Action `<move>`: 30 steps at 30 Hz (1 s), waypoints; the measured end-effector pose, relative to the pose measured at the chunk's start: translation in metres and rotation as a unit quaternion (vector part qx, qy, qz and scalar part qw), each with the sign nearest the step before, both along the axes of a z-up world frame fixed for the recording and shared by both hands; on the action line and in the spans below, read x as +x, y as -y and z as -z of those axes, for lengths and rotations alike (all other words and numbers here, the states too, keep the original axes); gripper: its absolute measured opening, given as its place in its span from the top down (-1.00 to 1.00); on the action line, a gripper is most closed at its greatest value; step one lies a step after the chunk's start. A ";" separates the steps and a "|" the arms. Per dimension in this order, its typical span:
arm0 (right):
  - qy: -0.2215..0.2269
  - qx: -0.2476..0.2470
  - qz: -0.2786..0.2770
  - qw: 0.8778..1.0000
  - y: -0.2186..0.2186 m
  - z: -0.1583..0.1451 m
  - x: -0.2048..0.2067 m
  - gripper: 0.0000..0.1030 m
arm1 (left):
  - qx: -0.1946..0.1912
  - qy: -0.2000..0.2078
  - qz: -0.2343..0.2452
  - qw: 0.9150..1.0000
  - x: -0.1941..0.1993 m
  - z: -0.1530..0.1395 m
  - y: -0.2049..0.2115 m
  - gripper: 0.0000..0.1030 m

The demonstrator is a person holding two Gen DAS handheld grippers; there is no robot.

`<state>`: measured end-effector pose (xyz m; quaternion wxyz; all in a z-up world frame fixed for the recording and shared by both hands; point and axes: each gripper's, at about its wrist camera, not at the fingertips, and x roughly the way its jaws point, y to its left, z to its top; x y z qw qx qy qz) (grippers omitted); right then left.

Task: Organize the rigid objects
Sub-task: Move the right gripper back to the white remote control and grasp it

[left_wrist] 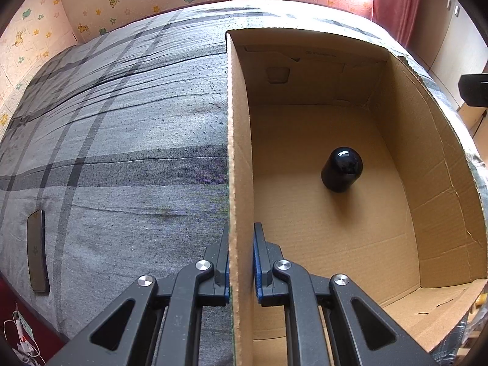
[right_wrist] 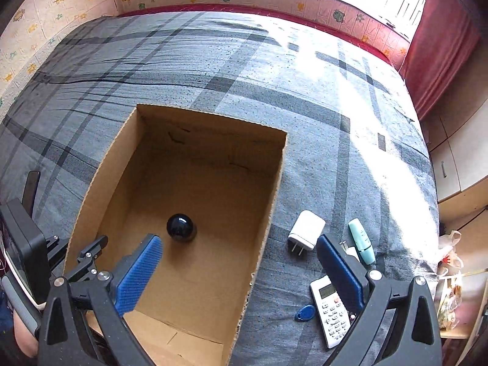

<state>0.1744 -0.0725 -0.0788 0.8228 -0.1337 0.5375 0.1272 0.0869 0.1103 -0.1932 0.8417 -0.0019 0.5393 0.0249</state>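
An open cardboard box [left_wrist: 433, 183] lies on a grey plaid bed. A black domed object [left_wrist: 341, 169] stands inside it, also in the right wrist view [right_wrist: 181, 227]. My left gripper [left_wrist: 241, 231] is shut on the box's left wall [left_wrist: 239, 152], one finger on each side. My right gripper [right_wrist: 238, 244] is open and empty above the box's right wall [right_wrist: 268, 213]. Right of the box [right_wrist: 100, 170] lie a white plug adapter [right_wrist: 306, 228], a teal tube [right_wrist: 361, 239], a white remote [right_wrist: 331, 311] and a blue key fob [right_wrist: 304, 312].
A dark phone [left_wrist: 37, 251] lies on the bed [left_wrist: 122, 122] far left of the box. Patterned walls stand behind the bed, a red curtain [right_wrist: 442, 45] and cabinets at the right. The left gripper's body [right_wrist: 21, 244] shows at the box's left side.
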 end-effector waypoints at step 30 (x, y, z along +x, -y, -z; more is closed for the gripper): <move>-0.020 0.005 0.196 0.980 0.224 0.048 -0.036 -1.00 | 0.010 -0.001 0.000 1.000 0.001 -0.001 0.005 0.77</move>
